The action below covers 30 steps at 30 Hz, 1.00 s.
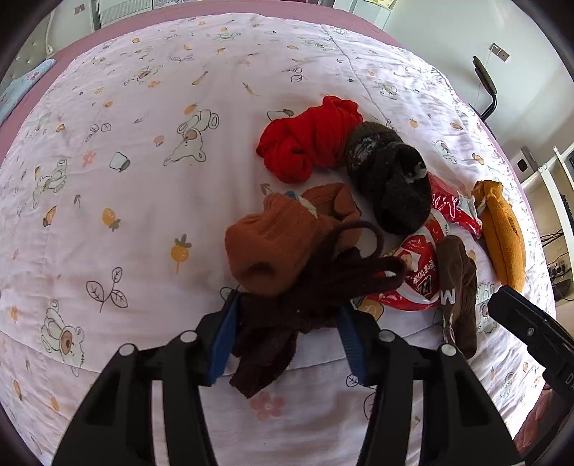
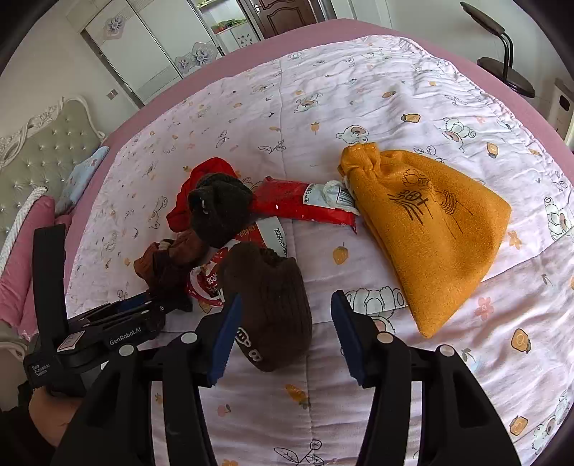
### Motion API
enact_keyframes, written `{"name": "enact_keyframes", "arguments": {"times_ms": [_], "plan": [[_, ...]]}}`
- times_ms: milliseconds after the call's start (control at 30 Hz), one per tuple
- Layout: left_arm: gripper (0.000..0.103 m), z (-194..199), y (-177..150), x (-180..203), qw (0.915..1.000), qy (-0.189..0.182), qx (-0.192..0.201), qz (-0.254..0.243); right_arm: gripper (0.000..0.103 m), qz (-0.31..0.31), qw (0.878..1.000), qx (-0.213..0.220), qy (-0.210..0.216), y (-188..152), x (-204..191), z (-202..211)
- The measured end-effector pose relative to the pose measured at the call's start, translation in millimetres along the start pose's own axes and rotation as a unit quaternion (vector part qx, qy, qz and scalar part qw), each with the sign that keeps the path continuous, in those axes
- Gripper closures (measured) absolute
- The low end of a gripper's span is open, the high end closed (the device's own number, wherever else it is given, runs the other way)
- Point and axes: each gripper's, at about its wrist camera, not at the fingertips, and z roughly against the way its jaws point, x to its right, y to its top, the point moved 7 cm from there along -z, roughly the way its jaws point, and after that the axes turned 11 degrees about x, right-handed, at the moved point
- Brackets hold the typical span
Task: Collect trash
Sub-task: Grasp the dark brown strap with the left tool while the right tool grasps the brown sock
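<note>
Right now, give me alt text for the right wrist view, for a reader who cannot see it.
Two blue-padded fingers of the right gripper stand open around a dark brown sock on a pale patterned quilt. An orange drawstring pouch lies to the right; red snack wrappers and more socks are heaped behind, with the left gripper at left.

A wide bed (image 2: 358, 107) fills the room, spread with a pale quilt (image 1: 143, 179) printed with bears and carrots over a pink sheet (image 2: 251, 53). A grey tufted headboard (image 2: 46, 147) stands at the left with pink and blue pillows (image 2: 21, 251). White wardrobe doors (image 2: 143, 53) line the far wall beside a dark wooden door (image 2: 283, 14). Daylight is bright.
</note>
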Motion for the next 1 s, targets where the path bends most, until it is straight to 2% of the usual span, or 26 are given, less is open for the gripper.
{"name": "enact_keyframes", "arguments": {"times_ms": [100,333,400,467,533,767,1000], "plan": [[0.072,5,1,-2,0.9999,-0.01,0.0,0.012,0.05,0.001,1.0,-0.007,0.001,-4,-1,-5],[0.075,25,-1,1,0.9986,-0.042,0.012,0.029,0.05,-0.002,1.0,-0.031,-0.003,-16,0,-19],[0.075,31,-1,1,0.998,-0.048,0.016,0.038,0.052,-0.001,0.999,-0.044,-0.007,-24,-1,-24],[0.075,36,-2,1,0.9973,-0.054,0.019,0.046,0.078,0.004,0.999,-0.052,-0.013,-29,-3,-27],[0.075,41,-2,3,0.9971,-0.057,0.021,0.047,0.094,0.01,0.998,-0.062,-0.01,-33,-6,-27],[0.075,63,-4,12,0.9954,-0.075,0.027,0.054,0.095,0.003,0.999,-0.034,-0.014,-26,-9,6],[0.075,93,-7,49,0.9925,-0.114,0.03,0.031,0.095,-0.03,0.999,0.006,-0.02,-11,7,61]]}}
